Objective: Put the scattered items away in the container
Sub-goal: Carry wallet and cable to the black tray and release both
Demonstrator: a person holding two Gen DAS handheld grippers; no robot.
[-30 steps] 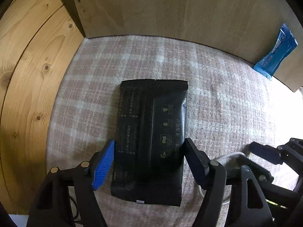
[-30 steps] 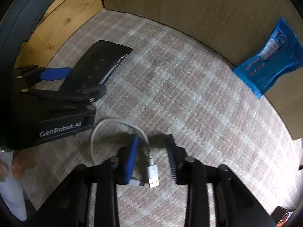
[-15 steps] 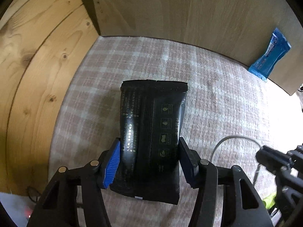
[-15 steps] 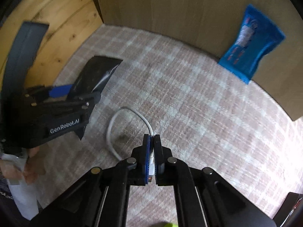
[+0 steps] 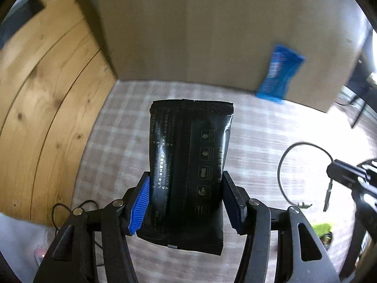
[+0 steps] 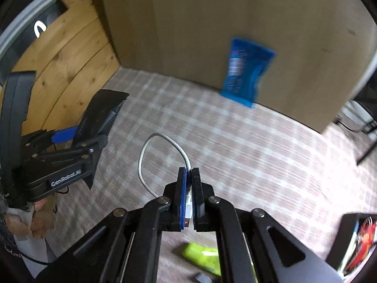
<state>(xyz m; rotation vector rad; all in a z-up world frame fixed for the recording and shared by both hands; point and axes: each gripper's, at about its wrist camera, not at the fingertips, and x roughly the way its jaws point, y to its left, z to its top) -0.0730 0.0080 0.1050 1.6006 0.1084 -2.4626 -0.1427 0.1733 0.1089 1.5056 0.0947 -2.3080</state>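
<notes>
The checked cloth (image 6: 247,155) was bounded on its far edge by a brown cardboard panel (image 6: 188,23) standing upright, and on its left edge by wooden floorboards (image 5: 47,94). Most of the cloth between the far panel and the grippers was found bare, giving open room across its middle and right side.

A blue packet (image 6: 245,70) was seen leaning against the panel at the far edge, toward the right. A yellow-green item (image 6: 202,254) was noted at the near edge, blurred and not identified. At the near right corner a dark container (image 6: 353,243) with red contents was partly seen; its contents could not be made out.

The left gripper (image 5: 186,202) was found clamped on the black pouch (image 5: 188,160), its blue pads pressed against both long sides at the lower half. The pouch was held lifted clear of the cloth, its sealed top end pointed toward the far panel. White print and a column of small icons were observed on its glossy face.

The right gripper (image 6: 189,195) was found clenched on the white cable (image 6: 162,151), gripped at its plug end between the pads. The cable was seen looped out ahead of the fingers, above the cloth near the left gripper.
</notes>
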